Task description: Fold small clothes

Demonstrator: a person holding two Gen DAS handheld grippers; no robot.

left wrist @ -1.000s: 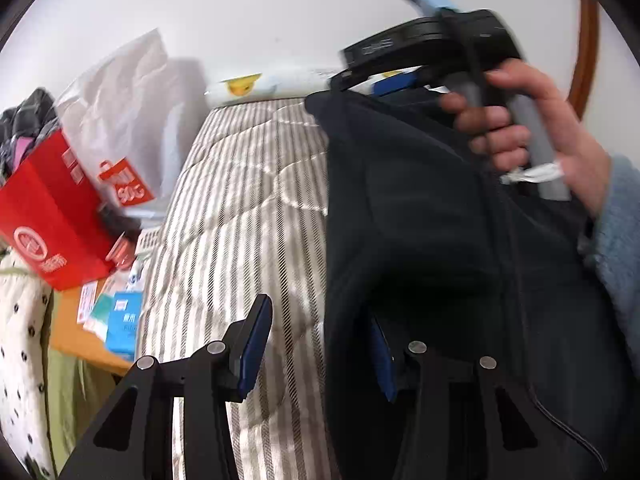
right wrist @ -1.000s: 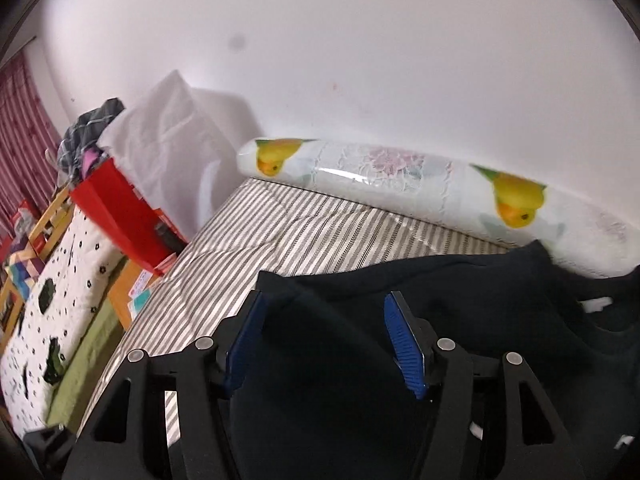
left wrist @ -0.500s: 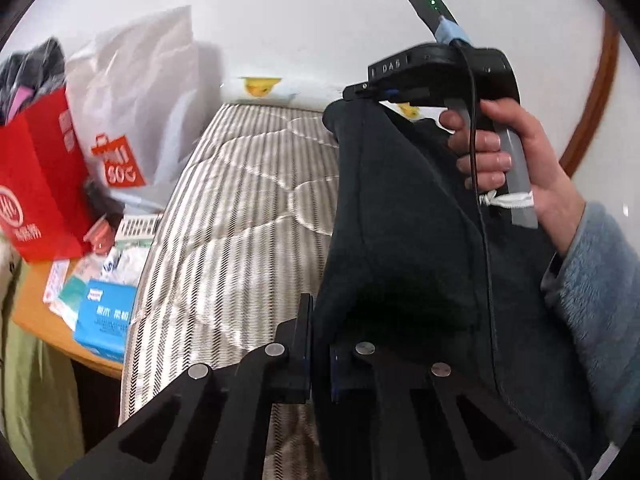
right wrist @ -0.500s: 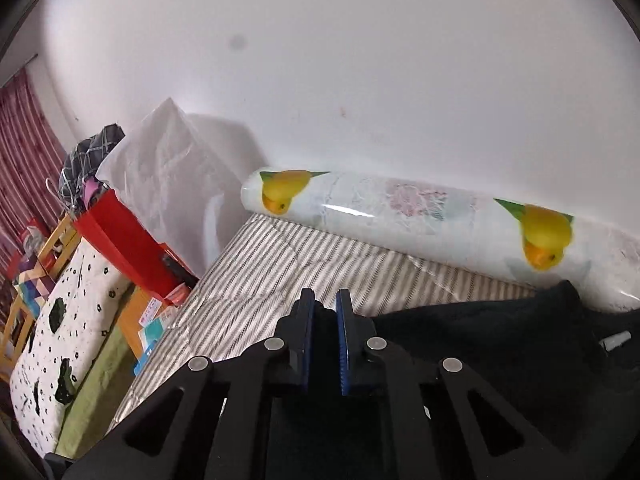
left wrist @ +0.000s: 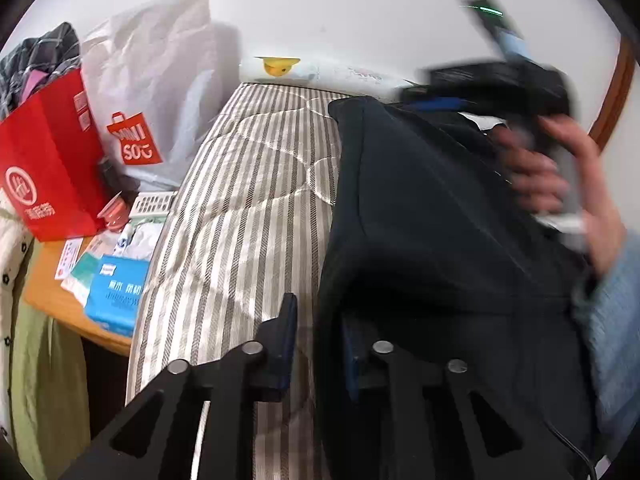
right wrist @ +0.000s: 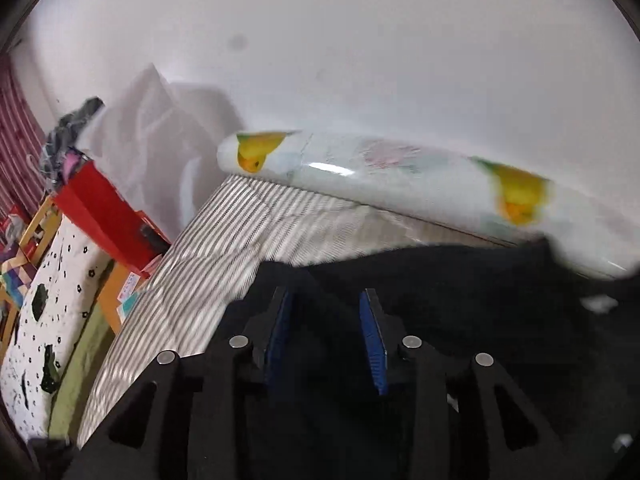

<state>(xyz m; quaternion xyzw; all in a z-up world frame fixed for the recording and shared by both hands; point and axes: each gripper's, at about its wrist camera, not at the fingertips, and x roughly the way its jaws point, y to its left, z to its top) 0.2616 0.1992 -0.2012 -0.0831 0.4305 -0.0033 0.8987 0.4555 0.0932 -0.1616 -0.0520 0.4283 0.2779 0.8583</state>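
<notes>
Both claws stand released: left claw [left wrist: 316, 344] straddles the dark garment's [left wrist: 424, 216] edge on the striped bed [left wrist: 256, 200], right claw [right wrist: 326, 332] above it. Re-pinch corners squarely before folding.

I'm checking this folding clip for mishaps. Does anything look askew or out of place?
Nothing looks spilled or damaged. The dark garment lies in a bunched fold on the striped mattress, its edge slanting across the stripes. Both the left gripper and right gripper are open. The bedside table is cluttered.
</notes>
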